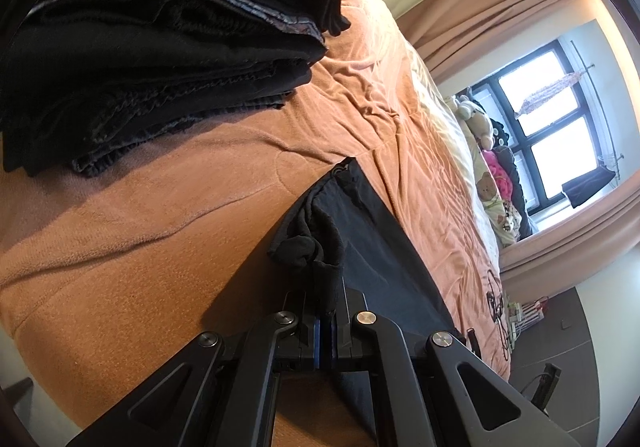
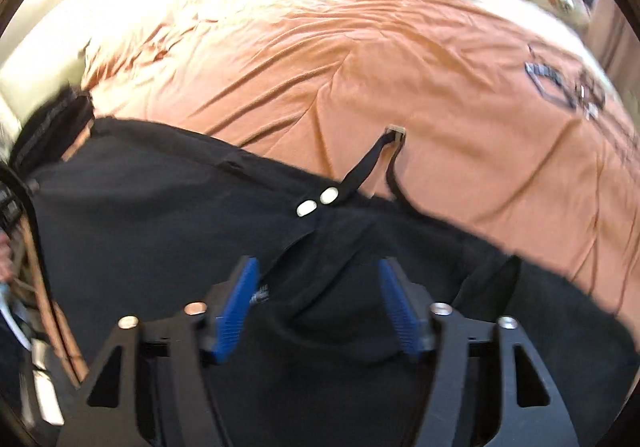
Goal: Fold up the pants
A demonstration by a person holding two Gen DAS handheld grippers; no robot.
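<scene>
Left tool [image 1: 325, 317] pressed together, pinching a bunched edge of the pants [image 1: 360, 215], which lie on the bed [image 1: 160, 215] below the folded stack [image 1: 160, 59]. Right tool [image 2: 318, 303] spread above the pants [image 2: 160, 215].

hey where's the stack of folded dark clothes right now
In the left wrist view the stack of folded clothes sits upper left on the orange bedspread, apart from the pants pinched in the left gripper.
</scene>
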